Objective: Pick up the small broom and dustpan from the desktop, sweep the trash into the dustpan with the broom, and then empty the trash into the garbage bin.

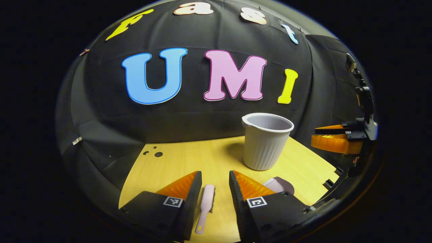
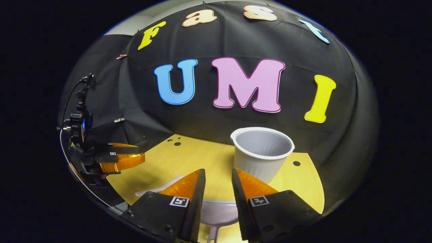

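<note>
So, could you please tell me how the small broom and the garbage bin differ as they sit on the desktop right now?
The small broom lies flat on the desktop; the garbage bin stands upright with its mouth open. The broom is slim and pale pink; the bin is wide, ribbed and greyish white. The broom lies between the open fingers of the left gripper, ungrasped; the bin stands farther back, nearer the wall. Both rest on the desktop, untouched.

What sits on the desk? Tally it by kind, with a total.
Broom: 1
Dustpan: 1
Bin: 1
Total: 3
</note>
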A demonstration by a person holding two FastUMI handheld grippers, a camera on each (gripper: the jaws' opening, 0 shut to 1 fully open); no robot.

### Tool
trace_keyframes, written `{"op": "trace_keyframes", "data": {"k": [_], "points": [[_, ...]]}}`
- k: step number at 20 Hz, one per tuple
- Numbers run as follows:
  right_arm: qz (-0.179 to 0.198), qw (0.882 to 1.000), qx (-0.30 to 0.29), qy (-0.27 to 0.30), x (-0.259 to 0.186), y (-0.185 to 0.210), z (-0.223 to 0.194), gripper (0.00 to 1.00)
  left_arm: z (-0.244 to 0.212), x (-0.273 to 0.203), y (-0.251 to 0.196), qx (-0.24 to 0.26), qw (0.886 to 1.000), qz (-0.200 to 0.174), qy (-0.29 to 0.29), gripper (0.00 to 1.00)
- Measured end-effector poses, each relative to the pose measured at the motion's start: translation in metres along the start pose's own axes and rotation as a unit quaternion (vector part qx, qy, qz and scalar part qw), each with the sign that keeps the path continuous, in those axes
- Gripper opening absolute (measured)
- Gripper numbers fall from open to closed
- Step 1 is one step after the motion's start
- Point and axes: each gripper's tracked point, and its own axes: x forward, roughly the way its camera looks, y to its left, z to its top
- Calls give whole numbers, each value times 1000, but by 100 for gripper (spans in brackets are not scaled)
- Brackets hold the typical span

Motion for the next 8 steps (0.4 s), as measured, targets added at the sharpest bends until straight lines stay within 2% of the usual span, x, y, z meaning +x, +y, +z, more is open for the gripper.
{"op": "trace_keyframes", "data": {"k": [2,3,8], "points": [[7,1000,-5,6,3,-1,-3,49,-1,0,1,-6,1000,12,4,51],[12,1000,-4,9,4,-1,-3,49,-2,-2,0,-10,1000,15,5,54],[23,1000,-12,18,7,-3,-6,49,-7,-3,-1,-24,999,30,10,54]]}}
